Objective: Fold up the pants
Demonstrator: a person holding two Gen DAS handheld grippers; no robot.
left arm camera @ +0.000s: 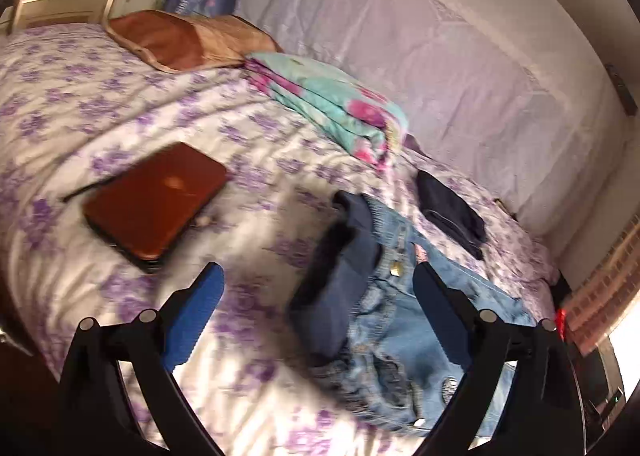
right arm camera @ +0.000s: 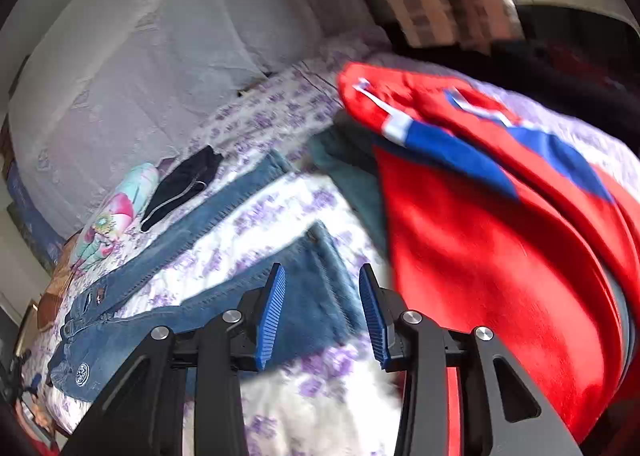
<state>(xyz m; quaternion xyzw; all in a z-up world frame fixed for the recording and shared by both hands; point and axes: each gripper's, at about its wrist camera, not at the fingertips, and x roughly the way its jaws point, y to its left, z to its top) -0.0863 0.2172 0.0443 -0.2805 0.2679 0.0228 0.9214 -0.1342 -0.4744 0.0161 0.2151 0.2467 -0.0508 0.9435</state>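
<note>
Left jaws (left arm camera: 316, 312) spread wide, nothing between the pads, hanging over the waistband end of the jeans (left arm camera: 404, 320). Right jaws (right arm camera: 322, 316) partly open, empty, over a leg hem; cloth lies below the pads, not pinched. In the right wrist view the jeans (right arm camera: 192, 256) run from the waist at 8 o'clock out to two splayed legs, hems toward 12 and 1 o'clock, flat on the flowered bed (right arm camera: 280, 396). Light blue denim, faded, a round patch near the waist, elastic-looking waistband bunched and rumpled; part of the waist seems turned over, showing darker inside. Judgement: legs not yet laid together. To do this well, bring one leg squarely over the other, matching hems, and smooth the waist first. Red garment (right arm camera: 500, 256) at 3 o'clock crowds the hems. Laptop (left arm camera: 156, 199) at 10 o'clock of the left jaws.
</note>
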